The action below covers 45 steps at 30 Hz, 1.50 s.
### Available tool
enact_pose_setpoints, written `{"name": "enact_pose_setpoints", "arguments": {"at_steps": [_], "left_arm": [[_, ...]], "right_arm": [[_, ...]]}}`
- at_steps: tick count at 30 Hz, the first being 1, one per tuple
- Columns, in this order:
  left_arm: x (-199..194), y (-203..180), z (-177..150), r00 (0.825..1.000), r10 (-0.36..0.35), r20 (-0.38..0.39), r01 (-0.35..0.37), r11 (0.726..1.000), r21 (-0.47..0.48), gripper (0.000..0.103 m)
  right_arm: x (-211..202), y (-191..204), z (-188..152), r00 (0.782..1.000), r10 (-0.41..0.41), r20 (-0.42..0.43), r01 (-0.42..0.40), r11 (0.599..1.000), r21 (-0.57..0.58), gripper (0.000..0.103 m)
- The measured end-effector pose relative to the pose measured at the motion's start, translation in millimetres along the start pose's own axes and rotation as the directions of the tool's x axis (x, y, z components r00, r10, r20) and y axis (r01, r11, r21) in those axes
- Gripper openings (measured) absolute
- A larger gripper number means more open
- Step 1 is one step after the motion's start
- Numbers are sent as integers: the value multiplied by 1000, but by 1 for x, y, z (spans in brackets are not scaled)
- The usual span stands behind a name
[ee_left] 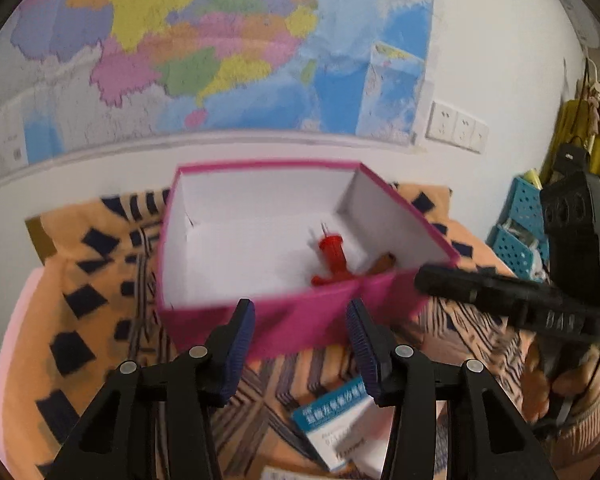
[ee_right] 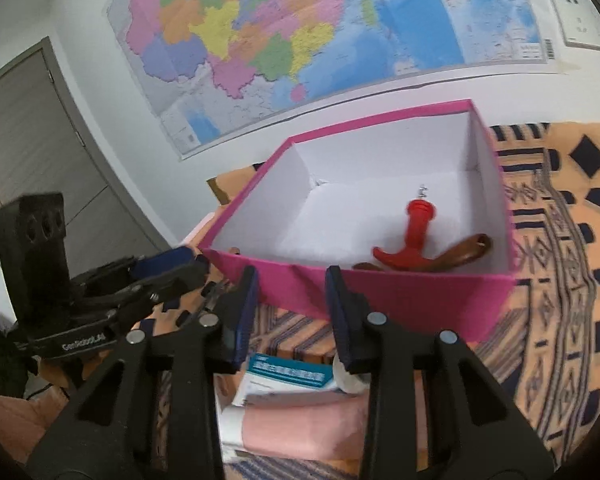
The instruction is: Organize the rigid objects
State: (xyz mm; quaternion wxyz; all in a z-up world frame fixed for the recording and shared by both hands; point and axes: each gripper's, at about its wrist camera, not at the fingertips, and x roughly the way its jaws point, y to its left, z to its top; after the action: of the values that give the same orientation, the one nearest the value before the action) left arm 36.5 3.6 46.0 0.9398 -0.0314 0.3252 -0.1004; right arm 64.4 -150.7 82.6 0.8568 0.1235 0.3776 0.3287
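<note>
A pink box (ee_left: 300, 320) (ee_right: 400, 300) with a white inside stands open on the orange patterned cloth (ee_left: 80, 280). Inside lie a red T-handled tool (ee_left: 334, 260) (ee_right: 414, 236) and a brown curved piece (ee_left: 384, 264) (ee_right: 464, 254), near one corner. A blue-and-white carton (ee_left: 336, 416) (ee_right: 288, 374) lies on the cloth in front of the box. My left gripper (ee_left: 300, 312) hovers open just before the box's near wall, with nothing between its fingers. My right gripper (ee_right: 292, 276) is also open and empty, above the carton. In the left wrist view it reaches in from the right.
A pale pink flat pack (ee_right: 300, 428) and a white round thing (ee_right: 352, 380) lie beside the carton. A map (ee_left: 220, 40) hangs on the wall behind, with sockets (ee_left: 456, 124). Teal baskets (ee_left: 520, 224) stand at the right and a grey door (ee_right: 32, 140) at the left.
</note>
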Motion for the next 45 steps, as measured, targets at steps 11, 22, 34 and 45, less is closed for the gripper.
{"name": "enact_pose_setpoints", "arguments": {"at_steps": [11, 22, 34, 45], "left_arm": [[7, -13, -61, 979, -113, -170, 106, 993, -51, 49], [8, -33, -82, 955, -157, -252, 148, 987, -56, 49], [14, -32, -86, 941, -190, -279, 163, 980, -117, 35], [14, -26, -79, 948, -183, -261, 147, 978, -151, 35]], "right_arm": [[-29, -64, -60, 988, -97, -118, 114, 983, 146, 52], [-31, -87, -78, 988, -69, -136, 98, 971, 217, 62], [-27, -81, -83, 989, -33, -145, 64, 975, 212, 43], [-36, -68, -78, 992, -52, -119, 74, 979, 191, 43]]}}
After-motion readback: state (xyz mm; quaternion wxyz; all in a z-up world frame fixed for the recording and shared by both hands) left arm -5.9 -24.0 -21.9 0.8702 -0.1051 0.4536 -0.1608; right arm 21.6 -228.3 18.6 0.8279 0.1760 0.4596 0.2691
